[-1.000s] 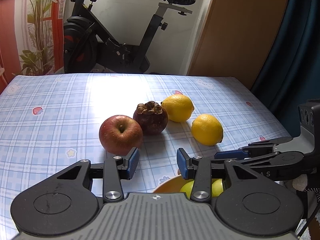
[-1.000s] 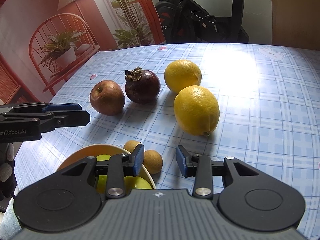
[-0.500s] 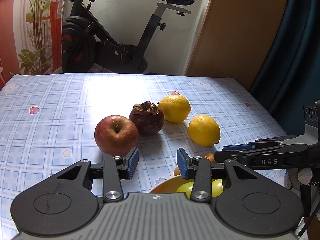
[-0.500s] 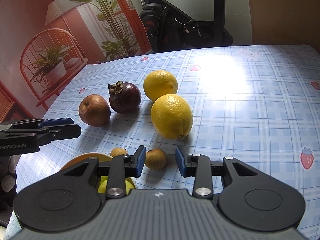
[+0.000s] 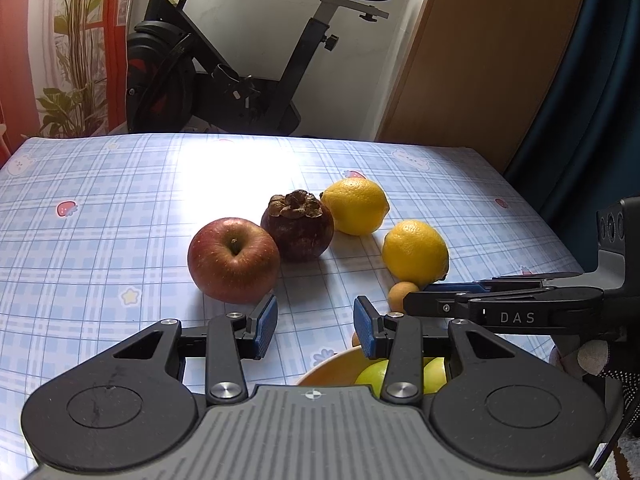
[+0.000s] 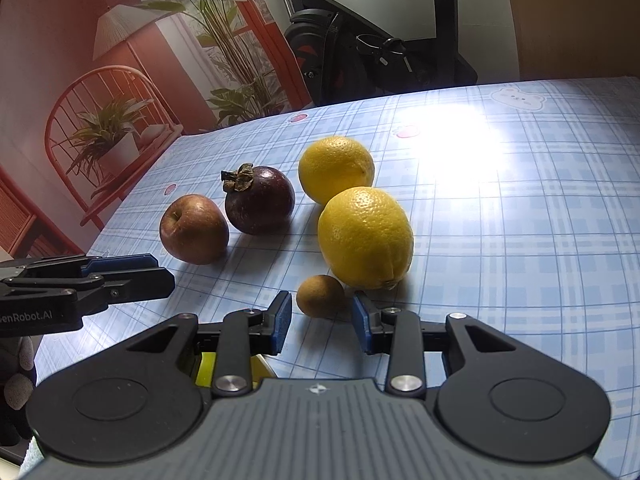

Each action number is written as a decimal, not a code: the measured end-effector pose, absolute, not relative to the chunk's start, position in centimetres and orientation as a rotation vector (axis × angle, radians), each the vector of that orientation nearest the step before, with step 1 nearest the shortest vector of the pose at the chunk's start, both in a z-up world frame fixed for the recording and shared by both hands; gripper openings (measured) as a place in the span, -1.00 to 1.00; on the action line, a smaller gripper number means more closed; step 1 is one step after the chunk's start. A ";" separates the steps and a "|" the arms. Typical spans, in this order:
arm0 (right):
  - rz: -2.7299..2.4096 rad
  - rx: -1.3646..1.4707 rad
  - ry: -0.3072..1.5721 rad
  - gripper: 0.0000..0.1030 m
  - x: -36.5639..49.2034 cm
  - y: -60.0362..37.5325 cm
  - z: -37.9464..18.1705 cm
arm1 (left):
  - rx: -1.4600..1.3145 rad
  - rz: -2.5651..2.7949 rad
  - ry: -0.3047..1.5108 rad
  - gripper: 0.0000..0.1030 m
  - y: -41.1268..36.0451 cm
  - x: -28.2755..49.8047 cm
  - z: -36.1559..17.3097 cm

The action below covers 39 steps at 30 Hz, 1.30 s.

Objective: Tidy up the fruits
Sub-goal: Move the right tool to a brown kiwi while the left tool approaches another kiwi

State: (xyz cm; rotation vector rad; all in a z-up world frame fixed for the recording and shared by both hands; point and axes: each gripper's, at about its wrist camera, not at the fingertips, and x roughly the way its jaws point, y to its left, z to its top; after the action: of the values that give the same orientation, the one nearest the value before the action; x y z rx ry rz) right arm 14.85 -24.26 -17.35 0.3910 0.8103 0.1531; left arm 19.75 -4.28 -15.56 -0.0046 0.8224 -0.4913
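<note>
Left gripper (image 5: 315, 326) fills the bottom of the left wrist view, blue pads parted fairly wide, nothing between them. Just behind its right finger, lower right of frame: yellow bowl (image 5: 332, 368) rim with two green fruits (image 5: 374, 372) showing inside. Right gripper (image 6: 321, 322) at the bottom of the right wrist view, also parted wide and empty, its tips just short of one small brown fruit (image 6: 320, 295) on the bench (image 6: 520, 240). In the left view a second small brown one peeks behind the left gripper's right finger, so two in all.

Mid-frame on the bench: two lemons, near lemon (image 6: 365, 237) touching or just beside the small brown fruit, far lemon (image 6: 336, 169) behind it. One mangosteen (image 6: 259, 199) left of the far lemon, one red apple (image 6: 194, 229) left of that, the pair close together, contact unclear. Far back, top of frame: one exercise bike (image 5: 224, 60).
</note>
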 end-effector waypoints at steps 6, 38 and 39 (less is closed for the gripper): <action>0.137 0.387 0.817 -0.39 15.7 -23.8 -17.8 | -0.006 -0.492 0.832 -0.14 -4.5 19.9 -15.9; 0.079 0.316 0.768 -0.40 10.6 -26.4 -17.8 | -0.048 -0.509 1.096 -0.15 -9.5 23.2 -19.3; 0.078 0.320 0.766 -0.40 10.5 -26.5 -17.8 | -0.048 -0.507 1.091 -0.22 -9.5 23.2 -19.4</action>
State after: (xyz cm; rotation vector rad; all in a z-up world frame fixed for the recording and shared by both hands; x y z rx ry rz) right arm 10.55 -26.50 -17.81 0.3197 0.7664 0.0779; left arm 23.24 -9.48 -19.40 -0.0479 1.0914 -0.5069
